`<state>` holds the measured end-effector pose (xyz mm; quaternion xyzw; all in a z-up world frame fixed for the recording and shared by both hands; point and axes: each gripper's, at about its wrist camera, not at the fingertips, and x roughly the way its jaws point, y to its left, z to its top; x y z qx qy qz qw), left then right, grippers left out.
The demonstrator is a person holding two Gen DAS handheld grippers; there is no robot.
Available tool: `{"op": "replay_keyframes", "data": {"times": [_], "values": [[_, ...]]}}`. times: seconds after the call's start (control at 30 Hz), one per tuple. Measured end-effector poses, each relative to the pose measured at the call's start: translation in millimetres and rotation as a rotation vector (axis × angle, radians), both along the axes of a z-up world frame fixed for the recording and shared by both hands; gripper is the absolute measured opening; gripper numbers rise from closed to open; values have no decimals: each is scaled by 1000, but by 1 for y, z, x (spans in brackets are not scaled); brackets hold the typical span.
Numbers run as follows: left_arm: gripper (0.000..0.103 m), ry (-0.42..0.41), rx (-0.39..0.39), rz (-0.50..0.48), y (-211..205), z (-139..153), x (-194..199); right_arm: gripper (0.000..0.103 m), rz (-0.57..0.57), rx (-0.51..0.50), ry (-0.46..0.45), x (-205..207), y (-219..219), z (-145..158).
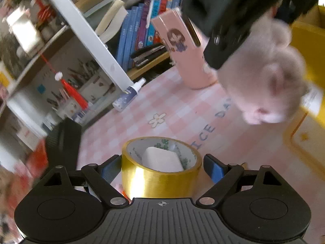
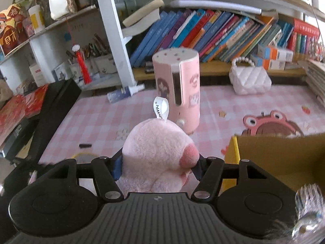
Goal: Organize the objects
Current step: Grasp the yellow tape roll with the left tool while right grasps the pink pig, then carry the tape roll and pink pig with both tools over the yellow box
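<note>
In the left wrist view our left tool [image 1: 162,162] stands spread around a roll of yellow tape [image 1: 160,174]. The left finger looks to be against the roll, the right one shows a gap, so we judge it unclamped. A white block [image 1: 162,159] sits inside the core. The roll rests on the pink checked worktop [image 1: 162,101] at six o'clock, probably lined up for a pinch. At two o'clock the other tool carries a pink plush toy [image 1: 264,81] across the view, with a yellow box [image 1: 304,40] beyond it. A pink cylinder holder [image 1: 182,50] stands at twelve and a spray bottle [image 1: 130,94] lies at ten; neither blocks the tape.

In the right wrist view our right tool [image 2: 158,165] is pinching the plush toy [image 2: 156,154], fingers pressed into its sides and its white tag upward. It is held off the worktop [image 2: 101,118], we judge so it can travel to the cardboard box [image 2: 284,156] open at three o'clock. The near box wall is what stands in the way. The holder [image 2: 176,93] stands at twelve, a white quilted handbag [image 2: 249,79] at one, both well apart from the toy.
</note>
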<state>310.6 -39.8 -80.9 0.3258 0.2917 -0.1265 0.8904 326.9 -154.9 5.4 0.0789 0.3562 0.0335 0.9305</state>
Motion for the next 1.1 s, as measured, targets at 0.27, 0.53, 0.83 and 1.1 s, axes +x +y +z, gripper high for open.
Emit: {"op": "replay_keyframes", "data": {"times": [0.27,0.53,0.83,1.1], "values": [[85,25,-24,39,4,-6,14,61,16,8,-1,-23,-1,4],[84,-20,-381,13,31,61,-23,61,-14,7,-31,-45,-4,15],[84,33,-512,96,65,86,-73,61,-9,-19,-46,-84,-2,21],[84,27,-539,105,85,97,-132,61,39,-50,-5,-140,15,13]]}}
